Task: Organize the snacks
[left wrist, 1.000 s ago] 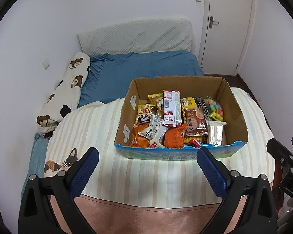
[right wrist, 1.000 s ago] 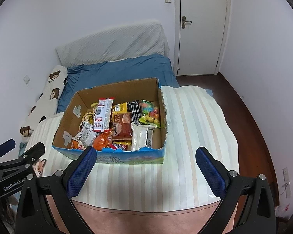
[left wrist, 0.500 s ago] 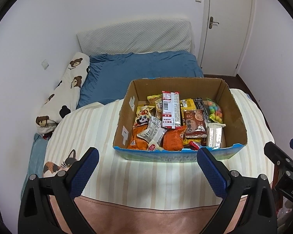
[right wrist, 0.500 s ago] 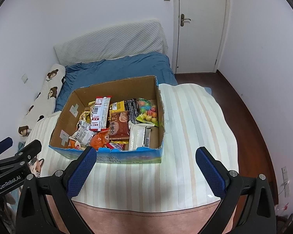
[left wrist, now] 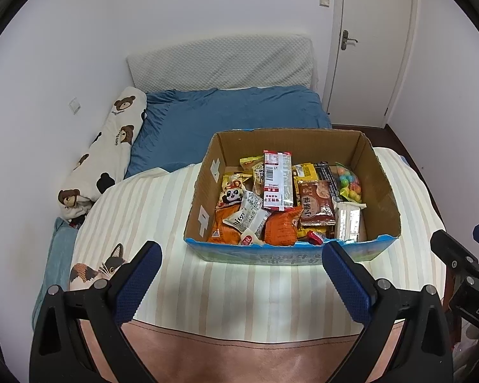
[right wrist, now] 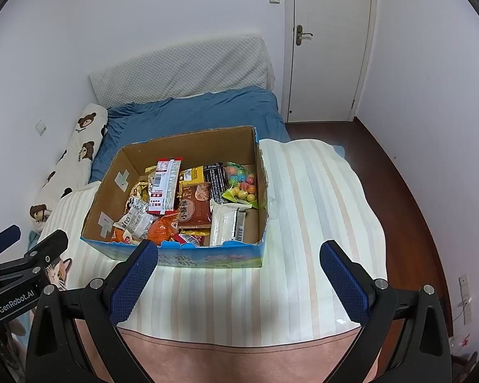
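My left claw [left wrist: 239,271] and right claw [right wrist: 238,271] both hang released and empty above the striped cloth [left wrist: 163,217]. The snacks [left wrist: 277,201] lie heaped in the box [left wrist: 380,172] on that cloth, just ahead of me.

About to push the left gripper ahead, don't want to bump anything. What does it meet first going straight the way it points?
Likely the cardboard box's blue near wall; the open left gripper holds nothing. Depth is uncertain.
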The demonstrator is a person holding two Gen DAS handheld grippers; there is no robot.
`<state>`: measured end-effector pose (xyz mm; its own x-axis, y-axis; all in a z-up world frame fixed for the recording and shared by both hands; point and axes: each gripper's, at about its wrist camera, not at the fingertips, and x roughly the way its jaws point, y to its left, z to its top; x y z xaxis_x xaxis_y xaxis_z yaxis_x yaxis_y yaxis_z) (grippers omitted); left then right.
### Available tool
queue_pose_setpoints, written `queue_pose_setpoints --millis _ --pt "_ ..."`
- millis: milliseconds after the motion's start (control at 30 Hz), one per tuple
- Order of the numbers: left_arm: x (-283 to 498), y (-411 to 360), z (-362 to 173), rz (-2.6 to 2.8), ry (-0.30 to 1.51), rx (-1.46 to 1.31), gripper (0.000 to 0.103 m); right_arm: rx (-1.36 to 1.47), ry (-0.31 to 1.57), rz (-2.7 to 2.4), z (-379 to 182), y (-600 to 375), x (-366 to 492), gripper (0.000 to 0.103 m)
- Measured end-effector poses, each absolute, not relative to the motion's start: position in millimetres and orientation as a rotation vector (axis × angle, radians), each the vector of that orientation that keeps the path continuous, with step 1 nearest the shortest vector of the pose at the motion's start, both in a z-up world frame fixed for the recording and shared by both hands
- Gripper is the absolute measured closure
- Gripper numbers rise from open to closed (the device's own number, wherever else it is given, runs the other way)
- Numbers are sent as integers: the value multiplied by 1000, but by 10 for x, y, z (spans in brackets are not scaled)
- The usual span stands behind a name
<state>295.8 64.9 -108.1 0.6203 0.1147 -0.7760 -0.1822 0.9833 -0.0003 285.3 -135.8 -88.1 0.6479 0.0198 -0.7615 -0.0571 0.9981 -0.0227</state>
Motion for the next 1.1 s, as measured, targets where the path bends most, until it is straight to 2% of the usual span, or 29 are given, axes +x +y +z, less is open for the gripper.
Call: queue_pose_setpoints --millis 1100 --pt "2908 597 -1003 150 873 -66 0 -58 845 41 -797 -1389 2825 0"
